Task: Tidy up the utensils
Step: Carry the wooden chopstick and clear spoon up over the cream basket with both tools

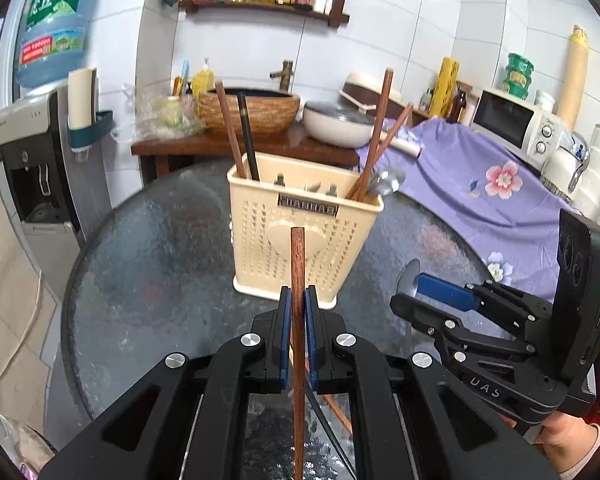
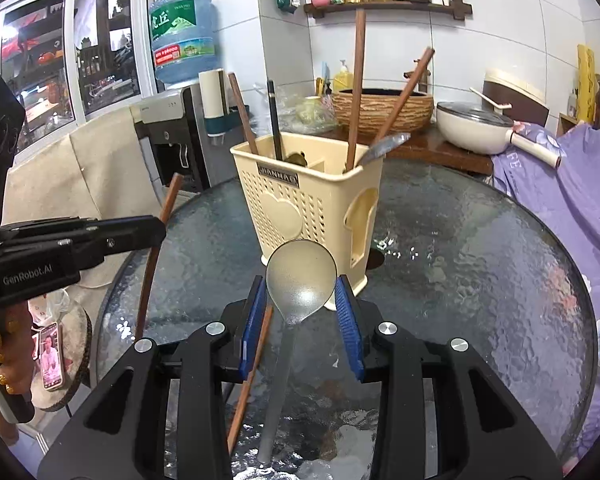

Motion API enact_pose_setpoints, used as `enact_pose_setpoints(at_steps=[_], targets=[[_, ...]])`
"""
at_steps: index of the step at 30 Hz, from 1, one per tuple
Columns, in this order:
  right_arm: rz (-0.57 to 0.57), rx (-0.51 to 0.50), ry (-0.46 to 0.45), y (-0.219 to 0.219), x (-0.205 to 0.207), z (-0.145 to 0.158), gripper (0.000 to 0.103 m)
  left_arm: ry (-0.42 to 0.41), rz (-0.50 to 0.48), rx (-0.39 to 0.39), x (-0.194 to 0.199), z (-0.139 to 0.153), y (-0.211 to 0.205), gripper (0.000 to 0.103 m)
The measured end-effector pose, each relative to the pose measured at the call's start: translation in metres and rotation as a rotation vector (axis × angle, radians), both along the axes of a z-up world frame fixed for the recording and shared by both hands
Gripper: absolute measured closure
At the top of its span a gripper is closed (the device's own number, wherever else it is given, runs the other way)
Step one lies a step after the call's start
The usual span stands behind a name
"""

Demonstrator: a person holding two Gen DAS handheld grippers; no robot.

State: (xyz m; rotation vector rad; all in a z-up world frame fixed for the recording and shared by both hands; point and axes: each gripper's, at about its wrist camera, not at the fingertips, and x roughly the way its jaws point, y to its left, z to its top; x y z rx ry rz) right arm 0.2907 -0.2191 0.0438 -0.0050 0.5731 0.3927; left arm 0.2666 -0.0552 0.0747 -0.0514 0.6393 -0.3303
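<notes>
A: What does the left gripper (image 1: pixel 298 300) hold?

B: Its blue pads are pinched tight on a reddish-brown wooden chopstick (image 1: pixel 298 264), which stands upright between them, above the round dark glass table (image 1: pixel 152 248).

A: And the right gripper (image 2: pixel 300 300)?

B: Partly open, its pads press the bowl edges of a grey metal spoon (image 2: pixel 302 280), handle trailing back under the gripper.

A: Where is the holder?

B: The cream perforated plastic utensil holder (image 2: pixel 300 208) stands on the table just beyond both grippers, with chopsticks and a spoon leaning inside.
</notes>
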Motion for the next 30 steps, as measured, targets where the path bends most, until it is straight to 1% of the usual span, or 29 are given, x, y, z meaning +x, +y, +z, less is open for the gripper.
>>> enact_pose_setpoints(at_steps=[9,15,20,24,30], targets=[[0.027,0.002,-0.043,0.011,-0.006,0.026,0.067,-0.049,0.003,-0.012,0.0,0.02,0.001,0.096],[0.026,-0.004,-0.117,0.019,-0.001,0.053,0.067,-0.077,0.002,-0.039,0.007,0.039,0.006,0.097],[0.017,-0.013,-0.156,0.027,0.012,0.081,0.067,-0.128,0.011,-0.047,0.013,0.07,0.007,0.097],[0.004,-0.003,-0.173,0.028,0.025,0.102,0.067,-0.145,0.011,-0.065,0.022,0.09,0.008,0.097],[-0.025,-0.015,-0.21,0.031,0.043,0.135,0.067,-0.189,0.008,-0.083,0.031,0.132,0.01,0.097]])
